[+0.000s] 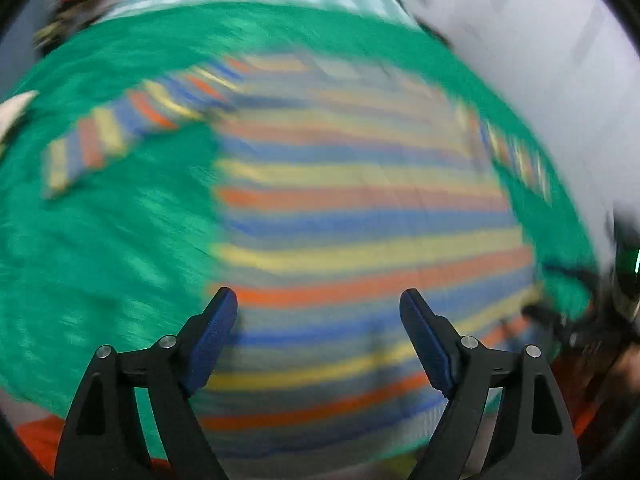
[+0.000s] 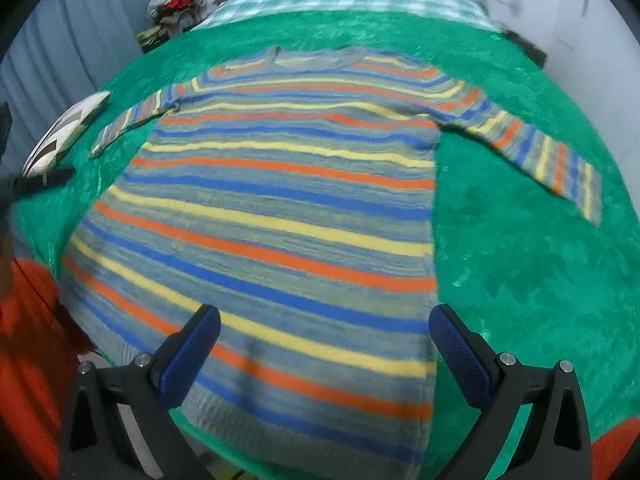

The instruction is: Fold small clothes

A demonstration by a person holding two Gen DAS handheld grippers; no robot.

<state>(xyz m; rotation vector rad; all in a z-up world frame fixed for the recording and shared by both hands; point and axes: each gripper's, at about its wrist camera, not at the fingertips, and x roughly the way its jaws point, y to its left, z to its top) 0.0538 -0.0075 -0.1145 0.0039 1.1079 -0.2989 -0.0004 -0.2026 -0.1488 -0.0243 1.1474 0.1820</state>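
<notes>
Already spread flat on the green blanket (image 2: 520, 260), the striped sweater (image 2: 280, 216) lies hem near, collar far, its long axis running away from both claws. Left gripper (image 1: 318, 304) and right gripper (image 2: 325, 322) both hover released and empty over the hem. Its right sleeve (image 2: 540, 156) lies nearer the right gripper.

Even light; left view heavily motion-blurred.

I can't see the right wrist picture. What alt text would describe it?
A striped sweater lies flat on a green blanket, both sleeves spread sideways. The right gripper hangs open above its hem, holding nothing.
</notes>
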